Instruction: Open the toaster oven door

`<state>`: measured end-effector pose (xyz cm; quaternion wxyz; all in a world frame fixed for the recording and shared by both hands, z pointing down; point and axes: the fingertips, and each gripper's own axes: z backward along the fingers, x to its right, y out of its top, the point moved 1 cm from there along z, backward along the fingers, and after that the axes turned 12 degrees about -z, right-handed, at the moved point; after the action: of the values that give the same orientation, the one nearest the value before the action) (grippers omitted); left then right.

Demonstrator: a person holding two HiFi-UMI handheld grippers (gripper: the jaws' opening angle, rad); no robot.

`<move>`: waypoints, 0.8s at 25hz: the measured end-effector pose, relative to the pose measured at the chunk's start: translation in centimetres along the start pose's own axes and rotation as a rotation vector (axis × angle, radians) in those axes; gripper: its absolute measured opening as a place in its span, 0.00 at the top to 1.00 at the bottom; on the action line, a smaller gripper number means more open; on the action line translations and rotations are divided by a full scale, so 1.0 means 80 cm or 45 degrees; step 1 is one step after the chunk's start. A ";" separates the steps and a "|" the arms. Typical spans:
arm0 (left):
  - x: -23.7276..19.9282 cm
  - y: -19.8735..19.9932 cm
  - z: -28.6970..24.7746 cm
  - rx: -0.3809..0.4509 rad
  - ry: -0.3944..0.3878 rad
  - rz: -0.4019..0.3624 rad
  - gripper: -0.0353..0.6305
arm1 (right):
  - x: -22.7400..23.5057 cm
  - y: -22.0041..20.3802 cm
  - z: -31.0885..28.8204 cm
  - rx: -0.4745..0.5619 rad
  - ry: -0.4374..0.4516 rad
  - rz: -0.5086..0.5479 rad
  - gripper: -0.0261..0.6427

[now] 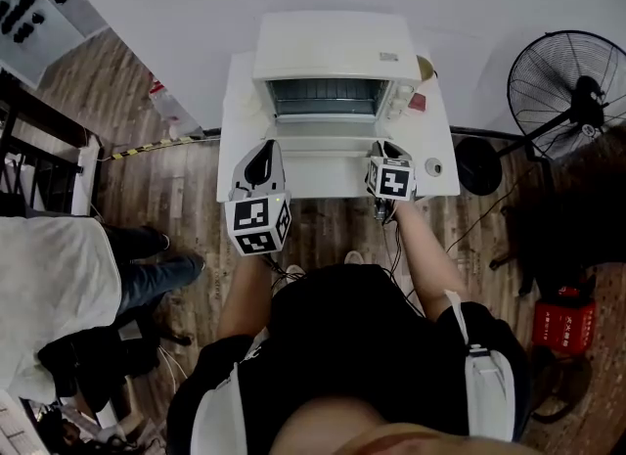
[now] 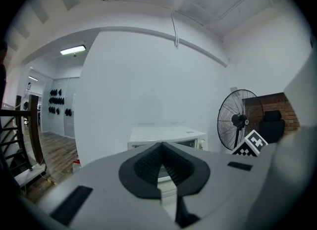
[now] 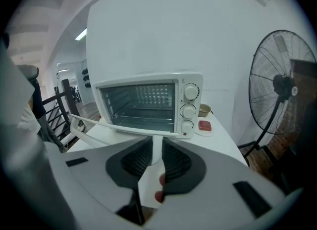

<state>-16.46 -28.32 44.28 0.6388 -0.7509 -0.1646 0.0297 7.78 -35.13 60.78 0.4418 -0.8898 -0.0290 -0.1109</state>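
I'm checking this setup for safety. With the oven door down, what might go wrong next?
The right tool hangs close to the lowered oven door; a bump might strain its hinges or shift the oven. The small dish and cup sit beside it near the table edge and may get knocked off.

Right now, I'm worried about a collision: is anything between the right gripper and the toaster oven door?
Nothing visible does. The right gripper points at the already lowered toaster oven door, with no object between them.
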 end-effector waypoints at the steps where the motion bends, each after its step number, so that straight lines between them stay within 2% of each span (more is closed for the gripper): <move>1: 0.000 0.000 0.001 0.001 0.002 -0.001 0.93 | 0.000 -0.006 0.001 0.001 -0.007 0.006 0.86; 4: -0.002 -0.001 0.003 -0.006 0.006 0.002 0.93 | 0.002 -0.025 0.004 -0.006 -0.021 0.009 0.86; 8: -0.001 -0.001 0.003 -0.006 0.000 -0.002 0.93 | 0.007 -0.047 0.002 -0.036 -0.010 -0.057 0.86; 14: 0.000 0.003 0.007 -0.007 0.008 -0.021 0.93 | 0.011 -0.070 0.000 -0.042 -0.018 -0.053 0.86; 20: 0.002 0.002 0.012 -0.005 0.016 -0.033 0.93 | 0.017 -0.118 -0.009 -0.108 -0.014 -0.055 0.86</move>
<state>-16.55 -27.36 43.95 0.6387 -0.7501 -0.1705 0.0165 7.58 -30.00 68.88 0.4011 -0.9074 -0.0459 -0.1165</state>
